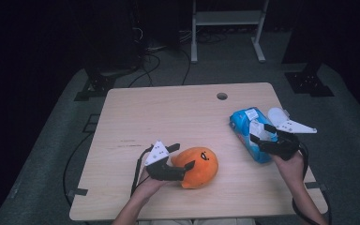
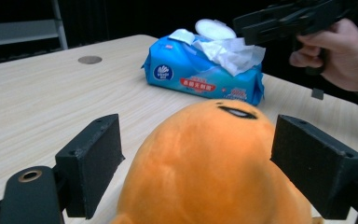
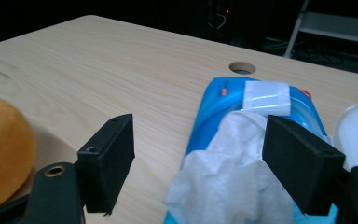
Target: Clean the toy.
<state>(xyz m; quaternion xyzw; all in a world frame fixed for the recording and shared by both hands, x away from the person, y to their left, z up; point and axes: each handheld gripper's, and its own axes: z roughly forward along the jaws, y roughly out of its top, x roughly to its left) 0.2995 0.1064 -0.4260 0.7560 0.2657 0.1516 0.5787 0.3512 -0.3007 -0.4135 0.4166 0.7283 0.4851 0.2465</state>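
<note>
An orange plush toy point(image 1: 199, 166) with a small face lies near the table's front edge. My left gripper point(image 1: 182, 156) stands open around it. In the left gripper view the plush toy point(image 2: 205, 168) bulges between the pads point(image 2: 93, 163), with a gap on the left side. A blue pack of wet wipes point(image 1: 246, 133) lies at the right, its white lid point(image 1: 276, 115) flipped up. A white wipe point(image 3: 233, 177) sticks out of the pack point(image 3: 214, 107). My right gripper point(image 1: 261, 132) hovers open over it, one jaw on each side of the wipe.
The wooden table point(image 1: 168, 112) has a round cable hole point(image 1: 221, 96) near its far edge. Black stand feet point(image 1: 98, 84) and cables lie on the grey floor behind, along with a white metal frame point(image 1: 227, 18). The room around is dark.
</note>
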